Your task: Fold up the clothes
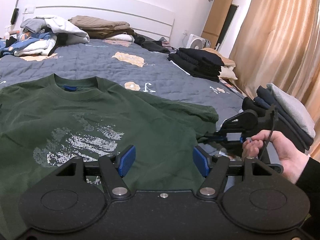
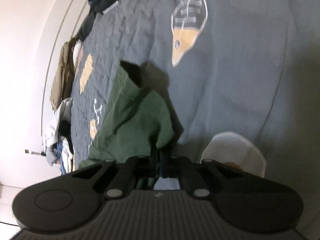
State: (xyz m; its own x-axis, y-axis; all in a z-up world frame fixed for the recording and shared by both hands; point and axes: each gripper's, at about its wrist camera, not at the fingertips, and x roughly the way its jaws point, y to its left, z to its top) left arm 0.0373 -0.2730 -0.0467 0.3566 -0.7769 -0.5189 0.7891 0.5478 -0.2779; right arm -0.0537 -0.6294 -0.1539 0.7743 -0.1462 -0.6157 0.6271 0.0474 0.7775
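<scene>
Left gripper (image 1: 164, 163) hovers over the lower front of the green T-shirt (image 1: 100, 120), blue pads (image 1: 126, 161) spread wide, nothing between them. Shirt lies flat, face up on the grey quilted bedspread (image 1: 96, 60), collar toward the headboard (image 1: 104, 14), blue neck label (image 1: 69, 88) with no readable text, worn white print (image 1: 80, 140) on the chest, illegible.

Far left by the headboard: heap of unfolded clothes (image 1: 46, 34), then tan folded garments (image 1: 100, 25). Further right: stack of black folded clothes (image 1: 200, 64) at the bed edge, a white fan (image 1: 197, 43) behind it, peach curtain (image 1: 280, 40). Near right: folded pile with a grey top piece (image 1: 290, 112), just behind the right gripper.

Right gripper (image 2: 159, 160) pressed together, pinching the shirt's sleeve edge (image 2: 144, 116); fabric bunches up off the bedspread. In the left wrist view a hand (image 1: 280, 152) holds that gripper beside the shirt's right sleeve. Right wrist view is blurred; a white rounded object (image 2: 236, 150) sits just right of the fingers, cannot tell what. Bedspread carries an orange-and-white fish motif (image 2: 188, 32); small white lettering (image 1: 149, 87) unreadable.
</scene>
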